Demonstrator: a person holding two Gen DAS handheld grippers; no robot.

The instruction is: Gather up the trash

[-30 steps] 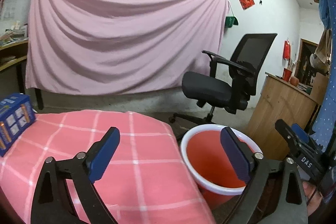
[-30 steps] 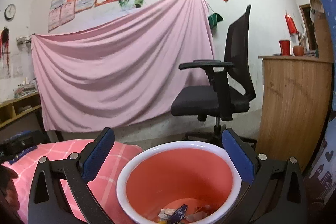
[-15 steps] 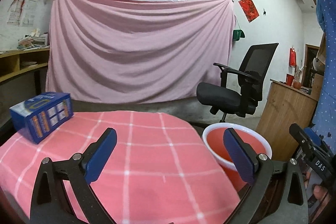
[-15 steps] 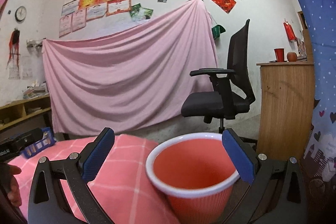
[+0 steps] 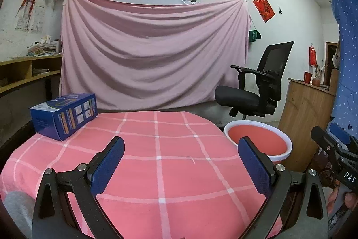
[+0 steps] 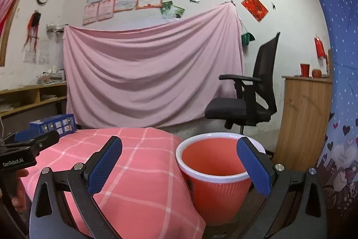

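**Both grippers pull back from the bin, empty-handed**

Both cameras have drawn up and away from the red bin over the past second: its inside, where scraps showed from the right wrist view a second ago, is now seen only from the side, and the pink checked tablecloth [image 5: 161, 162] fills far more of the left view. The left gripper [image 5: 182, 162] hangs over the table with its blue pads spread wide and nothing between them. The right gripper [image 6: 179, 166] is likewise released and empty, its right finger crossing in front of the rim of the red bin [image 6: 214, 171]. That bin, white-rimmed and ribbed on the outside, stands on the floor just beside the table's right edge; its contents cannot be seen from either angle. A blue carton [image 5: 64, 114] sits on the cloth's far left corner. Behind, a pink sheet [image 5: 154, 53] drapes the wall, with a black office chair [image 5: 257, 86] to its right.
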